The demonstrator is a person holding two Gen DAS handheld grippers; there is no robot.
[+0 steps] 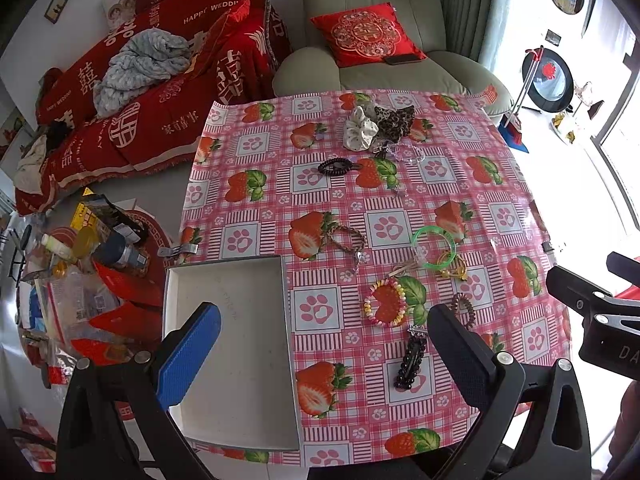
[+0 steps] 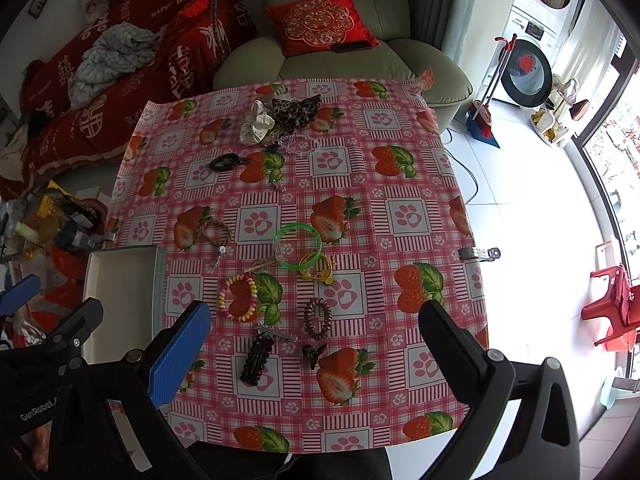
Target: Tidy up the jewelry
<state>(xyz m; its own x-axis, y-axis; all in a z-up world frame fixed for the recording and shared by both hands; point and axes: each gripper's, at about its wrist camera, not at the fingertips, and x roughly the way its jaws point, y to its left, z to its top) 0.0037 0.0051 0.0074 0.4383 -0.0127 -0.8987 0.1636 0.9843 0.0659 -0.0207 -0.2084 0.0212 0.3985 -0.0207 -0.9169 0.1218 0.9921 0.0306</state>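
Note:
Both grippers hover over a table with a pink strawberry cloth [image 1: 496, 152]. My left gripper [image 1: 325, 310] is open above the near edge, with an empty white tray [image 1: 232, 340] under its blue pad [image 1: 188, 356]. Between its fingers lie a beaded bracelet [image 1: 386, 307] and a black beaded clip [image 1: 410, 360]. My right gripper [image 2: 315, 308] is open too, above a brown spiral tie [image 2: 317, 318], a small black claw clip [image 2: 313, 354] and the same black beaded clip [image 2: 256, 360]. Farther off lie a green bangle [image 2: 298, 246], a braided bracelet [image 2: 216, 236] and scrunchies [image 2: 256, 124].
A black spiral tie [image 2: 224, 163] and yellow ties [image 2: 316, 266] also lie on the cloth. Metal clips [image 2: 478, 254] pin the cloth edges. A cluttered low table [image 1: 80, 280] stands left, an armchair [image 1: 368, 20] behind, a red-covered sofa [image 1: 160, 80] back left, a red stool [image 2: 612, 308] right.

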